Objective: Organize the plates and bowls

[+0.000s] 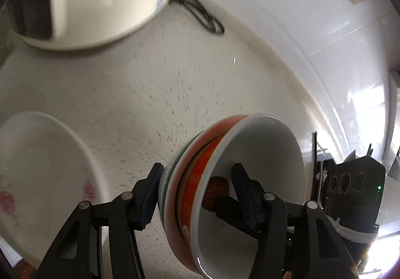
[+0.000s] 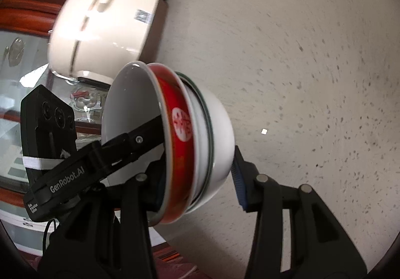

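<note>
**Nested bowls held on edge between both tools**

You are mid-carry with the bowl stack; it is tipped on its side above the speckled bench, clear of the surface as far as the views show; the stack is a white bowl outermost, a red patterned bowl nested in it, and a white-lined one innermost, empty but for a dark round mark at its bottom. Your left tool is closed on the stack, one pad on the outer wall and one inside the mouth; your right tool straddles the same stack from the other side, one finger inside, its outer pad at the white wall, though you cannot tell whether it presses. A white plate with pink marks lies at the bench's near left edge; a cream appliance stands towards the far edge. Next, I judge, you level the stack and set it upright; keep both grips steady, since nested bowls can slip apart.
</note>
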Available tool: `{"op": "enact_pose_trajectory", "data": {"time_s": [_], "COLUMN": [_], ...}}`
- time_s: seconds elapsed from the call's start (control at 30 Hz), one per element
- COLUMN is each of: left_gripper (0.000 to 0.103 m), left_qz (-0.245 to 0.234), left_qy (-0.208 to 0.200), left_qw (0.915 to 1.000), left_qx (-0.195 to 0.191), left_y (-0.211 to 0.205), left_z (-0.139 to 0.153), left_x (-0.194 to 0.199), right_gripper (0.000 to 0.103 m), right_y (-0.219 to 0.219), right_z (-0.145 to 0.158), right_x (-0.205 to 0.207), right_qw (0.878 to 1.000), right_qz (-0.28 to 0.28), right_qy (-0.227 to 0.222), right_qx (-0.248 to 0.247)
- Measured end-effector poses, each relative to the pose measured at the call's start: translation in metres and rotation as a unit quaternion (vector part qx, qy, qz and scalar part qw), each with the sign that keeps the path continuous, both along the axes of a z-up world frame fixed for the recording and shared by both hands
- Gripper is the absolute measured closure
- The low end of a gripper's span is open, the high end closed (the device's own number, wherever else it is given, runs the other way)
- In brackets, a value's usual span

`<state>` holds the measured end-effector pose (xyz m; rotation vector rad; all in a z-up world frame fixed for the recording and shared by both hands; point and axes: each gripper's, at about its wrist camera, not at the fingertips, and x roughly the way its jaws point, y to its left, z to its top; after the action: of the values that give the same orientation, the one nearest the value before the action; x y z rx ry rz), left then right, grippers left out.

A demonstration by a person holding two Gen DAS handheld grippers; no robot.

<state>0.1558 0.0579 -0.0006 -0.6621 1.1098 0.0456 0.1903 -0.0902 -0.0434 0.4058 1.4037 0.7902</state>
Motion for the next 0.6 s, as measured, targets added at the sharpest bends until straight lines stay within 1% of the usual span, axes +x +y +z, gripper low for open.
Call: {"op": "enact_pose_trajectory", "data": {"time_s": [0.07, 0.17, 0.27, 0.43, 0.5, 0.6], "left_gripper": [0.047, 0.047, 0.047, 0.047, 0.047, 0.047], "left_qz": [0.02, 0.054, 0.092, 0.146, 0.159, 0.171], "left_qy": [-0.009, -0.013, -0.01, -0.005, -0.002, -0.001], "left_qw": [0.9998, 0.9984, 0.9957, 0.9893, 0.9873, 0.9851], "left_qx": [0.003, 0.003, 0.003, -0.002, -0.004, -0.011], "left_y": [0.01, 0.033, 0.059, 0.096, 0.102, 0.113], "left_z": [0.012, 0.024, 0.029, 0.026, 0.021, 0.014], "left_x": [-0.011, -0.032, -0.056, -0.093, -0.101, -0.114], "right_gripper": [0.055, 0.055, 0.055, 0.055, 0.055, 0.055], "right_y": [0.01, 0.033, 0.057, 0.106, 0.122, 0.136], "right_z": [0.015, 0.029, 0.036, 0.036, 0.034, 0.03], "right_x": [-0.002, -0.008, -0.016, -0.032, -0.038, -0.048], "right_qw": [1.0, 0.999, 0.997, 0.992, 0.99, 0.987], "right_qz": [0.014, 0.04, 0.07, 0.125, 0.141, 0.159], "right_qy": [-0.012, -0.017, -0.013, -0.01, -0.007, -0.004], "right_qx": [0.008, 0.012, 0.014, 0.012, 0.01, 0.004]}}
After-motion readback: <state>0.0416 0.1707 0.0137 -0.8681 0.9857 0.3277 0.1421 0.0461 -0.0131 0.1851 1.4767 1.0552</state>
